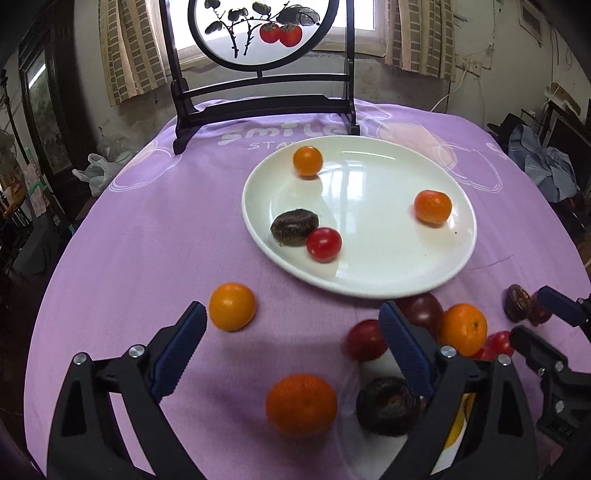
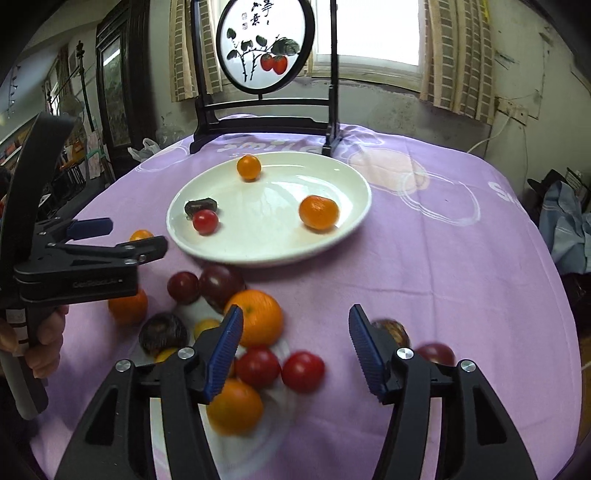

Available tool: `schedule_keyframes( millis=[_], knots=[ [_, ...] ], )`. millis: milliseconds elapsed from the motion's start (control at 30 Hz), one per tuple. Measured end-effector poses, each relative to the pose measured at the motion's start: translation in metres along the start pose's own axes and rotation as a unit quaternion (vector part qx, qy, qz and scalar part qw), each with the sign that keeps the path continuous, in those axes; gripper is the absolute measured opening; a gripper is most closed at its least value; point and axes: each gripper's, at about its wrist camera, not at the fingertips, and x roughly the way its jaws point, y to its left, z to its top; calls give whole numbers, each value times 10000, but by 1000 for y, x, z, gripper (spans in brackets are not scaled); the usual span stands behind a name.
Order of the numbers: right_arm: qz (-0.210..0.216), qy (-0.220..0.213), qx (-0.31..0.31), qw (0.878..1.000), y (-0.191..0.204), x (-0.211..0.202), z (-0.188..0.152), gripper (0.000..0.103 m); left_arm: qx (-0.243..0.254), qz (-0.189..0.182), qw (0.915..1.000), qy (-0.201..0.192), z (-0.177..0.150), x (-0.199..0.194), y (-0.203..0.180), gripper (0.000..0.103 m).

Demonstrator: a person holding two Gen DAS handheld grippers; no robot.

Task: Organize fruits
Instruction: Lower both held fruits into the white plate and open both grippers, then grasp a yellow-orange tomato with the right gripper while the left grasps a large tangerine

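Note:
A white plate (image 1: 388,273) on the purple cloth holds two oranges, a dark brown fruit (image 1: 293,227) and a red tomato (image 1: 324,244); it also shows in the right wrist view (image 2: 258,251). My left gripper (image 1: 291,328) is open and empty above loose fruit: an orange (image 1: 232,306) by its left finger, a bigger orange (image 1: 301,404) and a dark fruit (image 1: 388,406) below. My right gripper (image 2: 295,343) is open and empty over a pile of tomatoes (image 2: 303,371), oranges (image 2: 258,317) and dark fruits near the table's front. It shows at the right edge of the left wrist view (image 1: 535,325).
A dark wooden stand with a round painted screen (image 1: 262,33) stands on the table behind the plate. The left gripper (image 2: 122,236) and the hand holding it reach in from the left of the right wrist view. Clutter and furniture surround the round table.

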Motion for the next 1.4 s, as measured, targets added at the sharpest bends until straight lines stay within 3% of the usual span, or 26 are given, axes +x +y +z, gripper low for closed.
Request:
schedule_keyframes(
  millis=[367,733,933,1300,1400],
  knots=[
    [185,336,-39,9993,12,-19,-55,62,-114,-17,9999,22,-55,-21,16,92],
    [67,715,-300,9970,43,5,-55,61,-307,-148,9994,0,-64,-18,29,92],
    [99,752,-248,9968,46,15,-51,38,-244,-226,9994,110,-66,-13,26,92],
    [477,528,255,9971,26,6,-53,38,-145,-168,9990,377,-76,-6,25,92],
    [534,477,278,9970,25,3,-54,38,-94,-132,9988,456,-75,1,21,78]
  ],
)
